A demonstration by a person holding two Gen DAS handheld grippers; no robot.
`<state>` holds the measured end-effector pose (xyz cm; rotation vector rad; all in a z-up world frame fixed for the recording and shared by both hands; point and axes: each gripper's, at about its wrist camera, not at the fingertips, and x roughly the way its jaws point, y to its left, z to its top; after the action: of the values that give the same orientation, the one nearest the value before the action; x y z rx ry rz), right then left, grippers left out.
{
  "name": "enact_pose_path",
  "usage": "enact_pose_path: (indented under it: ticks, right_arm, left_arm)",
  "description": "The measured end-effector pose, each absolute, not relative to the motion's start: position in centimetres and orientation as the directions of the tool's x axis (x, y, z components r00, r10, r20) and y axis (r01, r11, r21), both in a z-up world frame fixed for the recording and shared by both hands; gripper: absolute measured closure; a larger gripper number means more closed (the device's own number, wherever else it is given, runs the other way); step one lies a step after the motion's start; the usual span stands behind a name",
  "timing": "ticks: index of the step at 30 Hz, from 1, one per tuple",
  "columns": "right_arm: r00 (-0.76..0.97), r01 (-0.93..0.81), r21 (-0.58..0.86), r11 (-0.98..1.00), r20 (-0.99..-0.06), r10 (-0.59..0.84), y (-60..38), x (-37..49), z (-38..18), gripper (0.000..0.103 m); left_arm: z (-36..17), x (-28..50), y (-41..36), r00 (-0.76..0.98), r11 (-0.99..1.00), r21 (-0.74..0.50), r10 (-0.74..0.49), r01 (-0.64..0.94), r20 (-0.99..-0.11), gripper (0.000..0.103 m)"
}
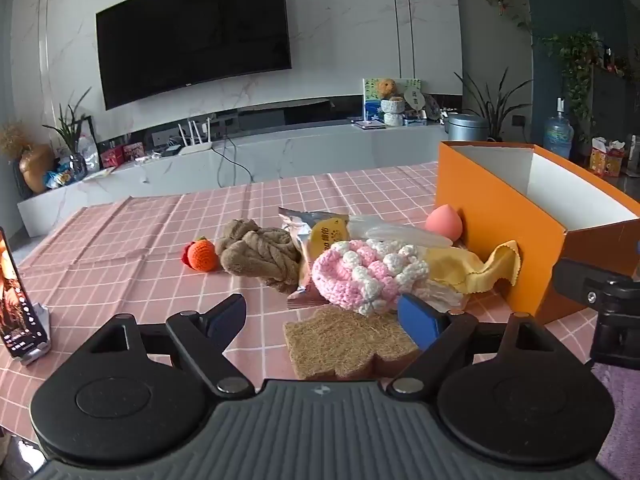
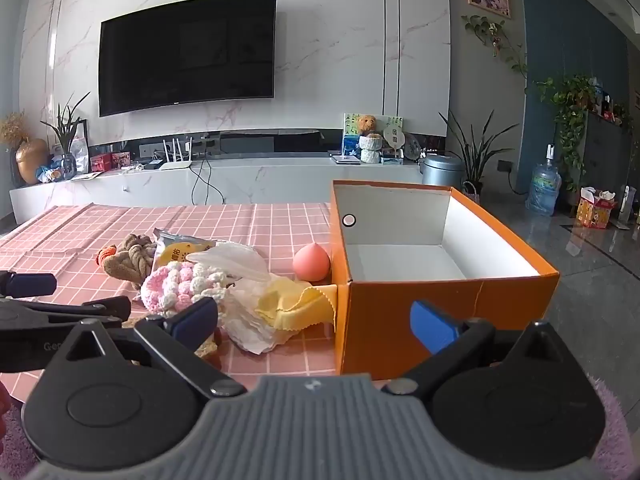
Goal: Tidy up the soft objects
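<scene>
A: Count of soft items on the table?

B: One crocheted orange (image 1: pixel 201 255) at 9 o'clock of the pile. One brown plush cloth (image 1: pixel 260 255) touching it on the right. One pink-and-white crochet piece (image 1: pixel 362 276) at centre. One yellow cloth (image 1: pixel 476 266) at 3 o'clock of the crochet, its edge against the box wall. One pink teardrop sponge (image 1: pixel 442 221) at 1 o'clock, beside the box. One tan loofah pad (image 1: pixel 344 344) at 6 o'clock, nearest the left gripper. One foil snack packet (image 1: pixel 316 226) and one white crumpled wrapper (image 2: pixel 248 316) are mixed into the pile.

A: Container?

B: One orange box (image 2: pixel 448 304), white inside, no soft item in it, at 3 o'clock of the pile.

A: Grippers?

B: Two. Left gripper (image 1: pixel 322 318): jaws spread wide, nothing between the pads, above the loofah pad. Right gripper (image 2: pixel 314 320): jaws spread wide, nothing gripped, facing the box's near corner.

A: Surface and room?

B: Pink gridded tablecloth (image 1: pixel 140 240). One phone on a stand (image 1: pixel 16 304) at 9 o'clock. Behind, one wall-mounted television (image 2: pixel 188 52) on a marble wall, a low white console (image 2: pixel 248 182), several potted plants and one water jug (image 2: pixel 543 188).
</scene>
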<state>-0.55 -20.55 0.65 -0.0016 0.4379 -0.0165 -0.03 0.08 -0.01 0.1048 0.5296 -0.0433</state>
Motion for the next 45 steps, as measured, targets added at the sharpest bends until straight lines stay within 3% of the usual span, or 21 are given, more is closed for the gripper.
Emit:
enact_pose_path:
  ticks: [45]
  right_arm:
    - [0.892, 0.019, -0.018, 1.0, -0.452, -0.025, -20.5, -0.85, 0.46, 0.002]
  left_arm:
    - [-0.21, -0.19, -0.28, 0.862, 0.994, 0.062, -0.044, 0.087, -0.504, 0.002]
